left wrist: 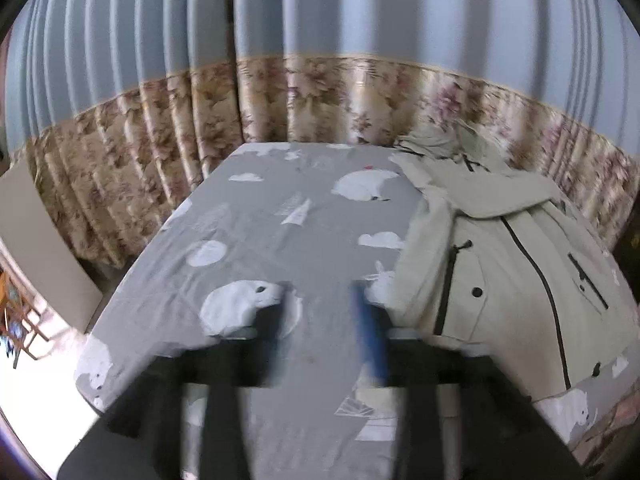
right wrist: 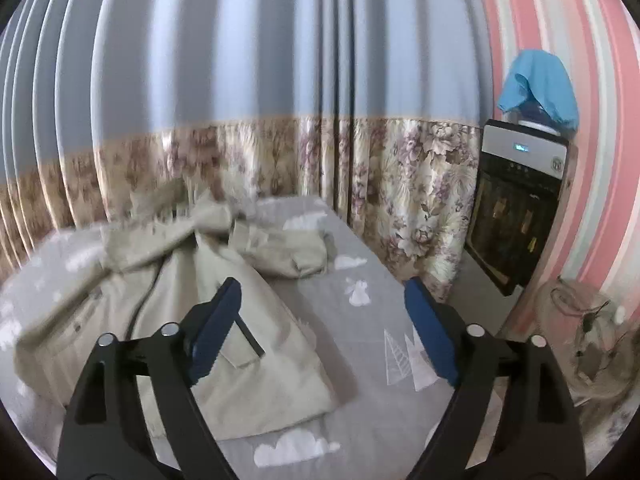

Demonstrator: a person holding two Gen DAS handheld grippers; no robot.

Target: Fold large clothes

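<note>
A pale beige jacket (left wrist: 508, 256) with black zips lies spread on the grey sheet (left wrist: 280, 216) of the bed, at the right in the left wrist view. My left gripper (left wrist: 320, 308) is open and empty, hovering over bare sheet just left of the jacket's edge; it is motion-blurred. In the right wrist view the jacket (right wrist: 192, 280) lies left of centre, its sleeve bent toward the far side. My right gripper (right wrist: 324, 304) is open and empty above the jacket's right edge, its left finger (right wrist: 216, 324) over the cloth.
Blue and floral curtains (left wrist: 280, 96) hang behind the bed. A dark appliance (right wrist: 516, 200) with a blue cloth (right wrist: 540, 84) on top stands right of the bed by a pink striped wall. A fan (right wrist: 592, 340) sits on the floor at right. A beige board (left wrist: 44, 240) leans at left.
</note>
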